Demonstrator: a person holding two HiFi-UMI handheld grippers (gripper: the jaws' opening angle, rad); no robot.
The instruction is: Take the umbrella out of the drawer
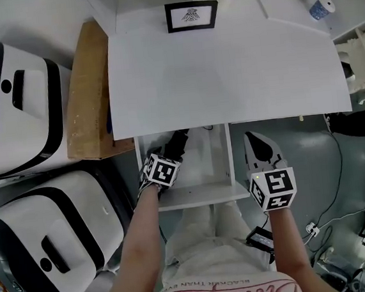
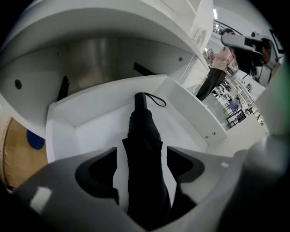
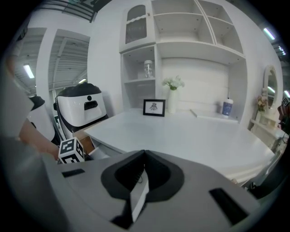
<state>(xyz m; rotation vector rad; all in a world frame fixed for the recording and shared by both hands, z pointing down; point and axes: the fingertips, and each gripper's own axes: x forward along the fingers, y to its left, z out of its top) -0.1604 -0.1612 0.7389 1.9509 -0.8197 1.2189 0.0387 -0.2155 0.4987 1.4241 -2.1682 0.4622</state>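
The white drawer (image 1: 203,195) under the desk (image 1: 226,67) stands pulled out. A black folded umbrella (image 2: 142,145) lies lengthwise on its floor, strap end pointing toward the back; in the head view only a dark part of the umbrella (image 1: 179,140) shows. My left gripper (image 2: 141,152) is down in the drawer (image 2: 90,122), open, jaws straddling the umbrella with a narrow gap on each side. In the head view the left gripper (image 1: 172,148) sits at the drawer's left. My right gripper (image 1: 253,136) hangs just right of the drawer, shut; in its own view the right gripper (image 3: 145,153) faces the desk top.
A framed picture (image 1: 191,15) stands at the desk's back and a small bottle (image 1: 320,8) at the far right. A brown box (image 1: 87,93) and two white-and-black machines (image 1: 18,106) crowd the left. Cables (image 1: 329,205) lie on the floor at right. A person (image 2: 215,72) stands far off.
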